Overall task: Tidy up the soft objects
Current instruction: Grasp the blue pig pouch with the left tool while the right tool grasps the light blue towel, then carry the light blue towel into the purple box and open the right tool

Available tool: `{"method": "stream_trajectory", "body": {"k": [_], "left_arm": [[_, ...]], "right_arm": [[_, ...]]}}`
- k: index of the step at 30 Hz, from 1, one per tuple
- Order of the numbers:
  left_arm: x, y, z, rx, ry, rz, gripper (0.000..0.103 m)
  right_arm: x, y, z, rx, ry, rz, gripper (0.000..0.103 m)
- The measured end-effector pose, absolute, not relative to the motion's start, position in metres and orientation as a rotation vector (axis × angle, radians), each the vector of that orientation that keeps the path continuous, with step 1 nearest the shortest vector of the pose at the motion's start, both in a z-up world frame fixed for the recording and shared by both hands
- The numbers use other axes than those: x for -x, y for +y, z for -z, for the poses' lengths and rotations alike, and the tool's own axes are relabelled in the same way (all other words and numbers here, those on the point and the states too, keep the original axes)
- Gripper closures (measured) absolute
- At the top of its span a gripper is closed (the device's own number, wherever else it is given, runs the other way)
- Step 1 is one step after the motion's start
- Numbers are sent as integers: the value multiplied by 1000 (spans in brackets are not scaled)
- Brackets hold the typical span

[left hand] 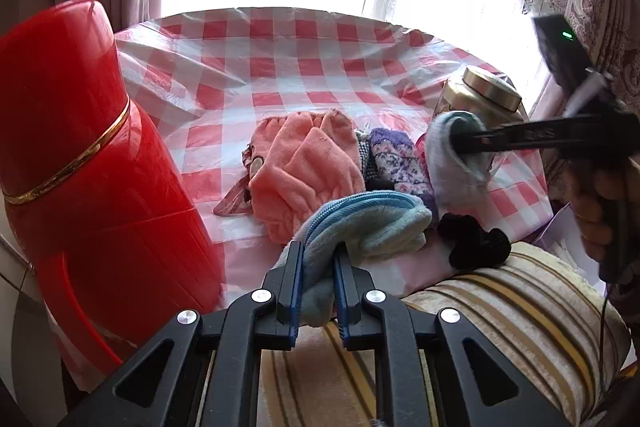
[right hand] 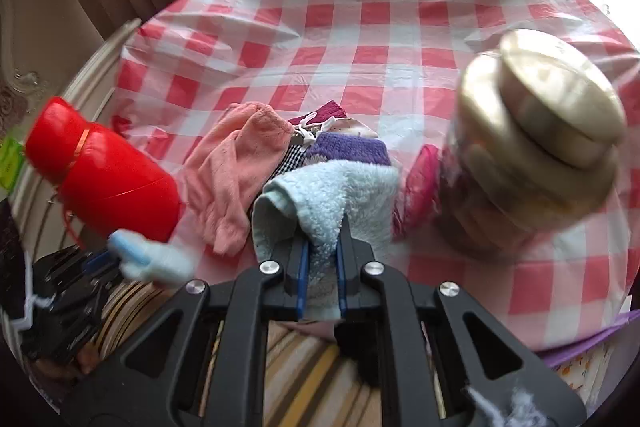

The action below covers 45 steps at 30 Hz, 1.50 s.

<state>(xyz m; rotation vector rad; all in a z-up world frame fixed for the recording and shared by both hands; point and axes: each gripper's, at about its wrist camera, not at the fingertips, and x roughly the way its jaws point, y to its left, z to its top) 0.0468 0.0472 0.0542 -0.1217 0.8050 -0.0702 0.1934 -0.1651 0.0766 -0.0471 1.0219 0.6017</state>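
My left gripper (left hand: 318,263) is shut on a light blue fluffy sock (left hand: 368,223) at the near table edge; it also shows blurred in the right wrist view (right hand: 156,263). My right gripper (right hand: 322,259) is shut on a second light blue fluffy sock (right hand: 328,195), held above the pile; in the left wrist view this sock (left hand: 452,163) hangs from the right gripper (left hand: 460,143). On the red-checked tablecloth (left hand: 304,67) lies a pile: a pink fluffy sock (left hand: 304,163) (right hand: 232,171), a purple patterned sock (left hand: 400,159) (right hand: 348,147), and a black item (left hand: 476,239).
A tall red thermos (left hand: 80,167) (right hand: 100,179) stands at the left. A jar with a gold lid (left hand: 488,95) (right hand: 536,139) stands at the right, with a pink item (right hand: 420,183) beside it. A striped cushion (left hand: 500,323) lies below the table edge. Curtains and a bright window are behind.
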Motion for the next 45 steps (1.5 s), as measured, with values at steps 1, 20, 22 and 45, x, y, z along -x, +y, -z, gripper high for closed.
{"method": "stream_trajectory", "body": {"k": [1, 20, 22, 45], "left_arm": [[-46, 46, -56, 128, 801, 69, 88], [-44, -63, -98, 58, 752, 265, 88], [-45, -76, -102, 45, 749, 286, 88], [-71, -168, -104, -47, 800, 412, 88]], "right_arm": [[-187, -178, -83, 29, 1015, -606, 89], [-118, -437, -57, -198, 1067, -223, 89], [-116, -453, -40, -193, 1092, -167, 89], [-167, -419, 97, -144, 1343, -288, 74]]}}
